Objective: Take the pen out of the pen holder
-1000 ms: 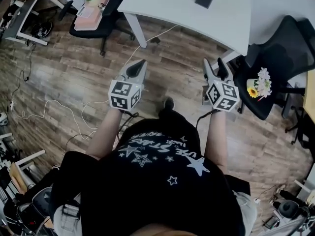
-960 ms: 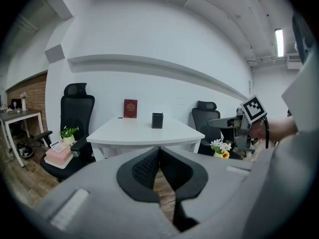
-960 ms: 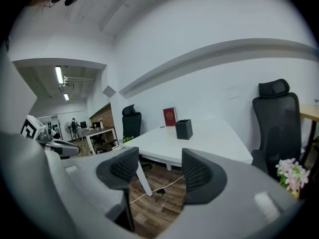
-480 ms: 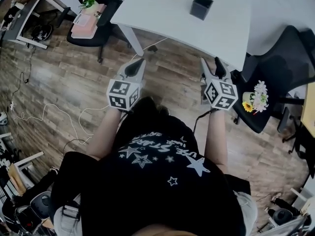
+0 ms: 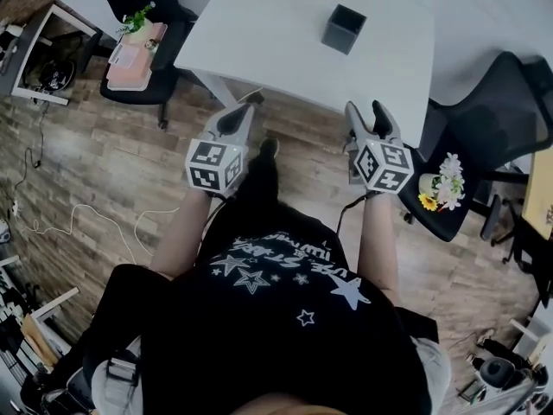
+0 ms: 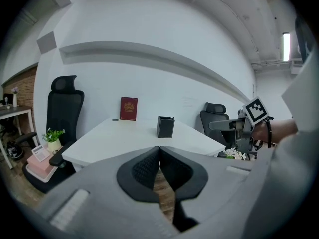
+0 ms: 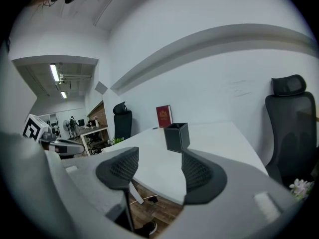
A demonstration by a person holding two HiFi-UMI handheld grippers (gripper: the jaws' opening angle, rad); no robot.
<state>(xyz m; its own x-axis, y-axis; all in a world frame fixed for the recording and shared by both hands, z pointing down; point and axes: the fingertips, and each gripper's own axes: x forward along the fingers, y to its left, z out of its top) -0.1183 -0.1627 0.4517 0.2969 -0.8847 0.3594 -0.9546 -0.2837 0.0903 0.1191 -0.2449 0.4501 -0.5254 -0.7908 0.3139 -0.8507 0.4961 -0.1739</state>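
Observation:
A black square pen holder (image 5: 343, 28) stands on the white table (image 5: 259, 33) ahead of me. In the left gripper view the pen holder (image 6: 165, 127) shows a thin dark tip at its rim; the pen itself is otherwise hidden. My left gripper (image 5: 245, 111) is shut with nothing in it, its pads (image 6: 144, 171) pressed together. My right gripper (image 5: 366, 111) is open and empty, with the pen holder (image 7: 177, 136) seen beyond its spread fingers (image 7: 119, 171). Both grippers hover over the wooden floor just short of the table's near edge.
A black chair (image 5: 130, 67) at the left carries a small plant and pink books. Another black chair (image 5: 484, 119) at the right holds flowers (image 5: 441, 184). A red book (image 6: 128, 108) stands against the wall on the table. Cables (image 5: 86, 219) lie on the floor.
The person has walked forward: the table and pen holder have come closer, and both grippers now reach the table's near edge. The jaws have not changed.

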